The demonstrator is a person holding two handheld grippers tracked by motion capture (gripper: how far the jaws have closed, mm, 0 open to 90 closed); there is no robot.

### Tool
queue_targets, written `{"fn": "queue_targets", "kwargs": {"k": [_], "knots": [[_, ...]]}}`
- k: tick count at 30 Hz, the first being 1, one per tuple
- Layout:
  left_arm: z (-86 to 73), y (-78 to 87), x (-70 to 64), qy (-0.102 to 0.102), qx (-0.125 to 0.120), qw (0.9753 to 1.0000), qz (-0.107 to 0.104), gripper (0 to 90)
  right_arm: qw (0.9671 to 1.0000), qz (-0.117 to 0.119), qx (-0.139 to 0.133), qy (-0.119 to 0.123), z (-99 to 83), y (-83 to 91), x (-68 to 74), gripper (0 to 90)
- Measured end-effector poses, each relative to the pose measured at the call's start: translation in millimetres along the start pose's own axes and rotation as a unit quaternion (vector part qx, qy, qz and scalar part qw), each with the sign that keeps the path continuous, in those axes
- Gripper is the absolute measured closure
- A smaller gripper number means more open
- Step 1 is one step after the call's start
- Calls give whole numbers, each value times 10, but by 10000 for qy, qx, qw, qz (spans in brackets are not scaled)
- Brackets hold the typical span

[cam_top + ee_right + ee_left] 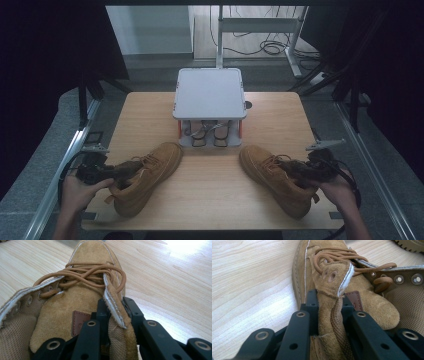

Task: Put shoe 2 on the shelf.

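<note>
Two tan suede lace-up boots lie on the wooden table [210, 200]. The left boot [150, 172] points toward the far middle. My left gripper [122, 169] is shut on that boot's collar flap [329, 315], and a lace end runs down between the jaws. The right boot [272, 175] points up and to the left. My right gripper [292, 169] is shut on the right boot's collar edge [116, 312]. A brown leather tag [78, 322] shows on its tongue. The left boot's tongue [372, 307] and laces fill the left gripper view.
A small grey shoe rack [210, 92] with orange posts stands at the far middle of the table, with another pair of shoes [210, 134] under its top shelf. Metal rails run along both table sides. A desk frame and cables lie on the floor beyond.
</note>
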State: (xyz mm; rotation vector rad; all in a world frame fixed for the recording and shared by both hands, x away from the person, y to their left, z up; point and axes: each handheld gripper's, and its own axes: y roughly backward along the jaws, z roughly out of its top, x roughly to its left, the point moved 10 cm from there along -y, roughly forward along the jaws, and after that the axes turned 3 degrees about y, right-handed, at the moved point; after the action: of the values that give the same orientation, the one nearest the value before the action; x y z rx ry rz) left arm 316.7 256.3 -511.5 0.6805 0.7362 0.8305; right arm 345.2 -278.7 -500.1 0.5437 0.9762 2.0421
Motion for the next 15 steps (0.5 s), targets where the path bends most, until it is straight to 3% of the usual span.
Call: {"fn": "queue_targets", "kwargs": {"k": [15], "knots": [[-6,11,-18,155,-296,9993,-145,777,9988,140,-349,-315,17,17,6,788]]}}
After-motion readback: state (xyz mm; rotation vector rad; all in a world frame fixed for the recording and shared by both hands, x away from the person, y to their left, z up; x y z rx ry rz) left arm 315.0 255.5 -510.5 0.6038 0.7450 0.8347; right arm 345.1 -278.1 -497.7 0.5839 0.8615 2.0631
